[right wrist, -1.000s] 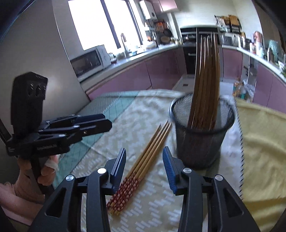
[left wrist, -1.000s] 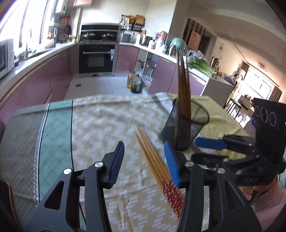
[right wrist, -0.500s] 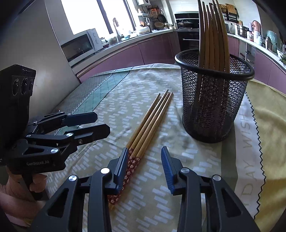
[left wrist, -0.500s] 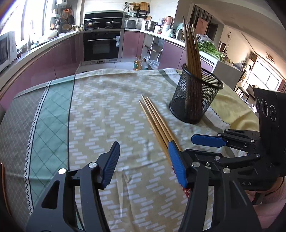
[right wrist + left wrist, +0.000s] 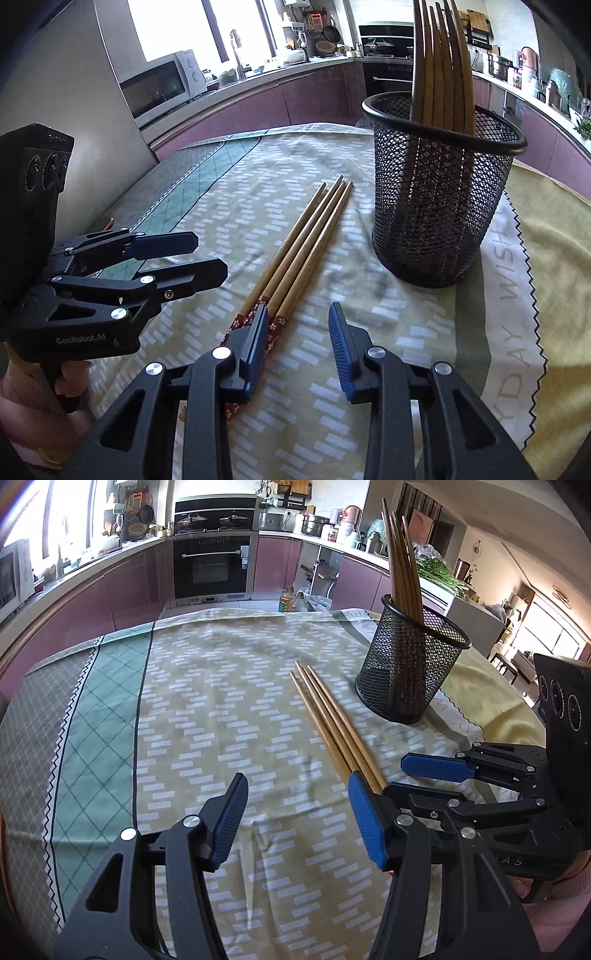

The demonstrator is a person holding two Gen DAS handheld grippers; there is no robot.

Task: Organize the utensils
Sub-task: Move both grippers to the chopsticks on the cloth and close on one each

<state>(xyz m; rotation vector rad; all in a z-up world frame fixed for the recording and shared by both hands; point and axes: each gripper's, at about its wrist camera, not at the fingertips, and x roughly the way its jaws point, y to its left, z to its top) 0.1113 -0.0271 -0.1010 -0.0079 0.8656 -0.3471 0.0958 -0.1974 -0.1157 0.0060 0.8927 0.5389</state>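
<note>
Lying flat on the tablecloth (image 5: 229, 206), the loose chopsticks (image 5: 303, 236) point their long axis away from me toward the mesh holder (image 5: 436, 192). My right gripper (image 5: 297, 332), open and empty, is nearest, at their patterned ends. My left gripper (image 5: 295, 812) is open too. Cloth around is free.

Patterned tablecloth (image 5: 229, 716) is lying right under and ahead of the fingers, with its green diamond strip (image 5: 96, 716) running off to the left of them. Way beyond the fingertips a built-in black oven (image 5: 211, 566) is sitting in the purple cabinets (image 5: 129, 590), pots on the stove above it. In the right wrist view a white microwave (image 5: 162, 86) is sitting up left of the fingers under a bright window (image 5: 173, 26).
</note>
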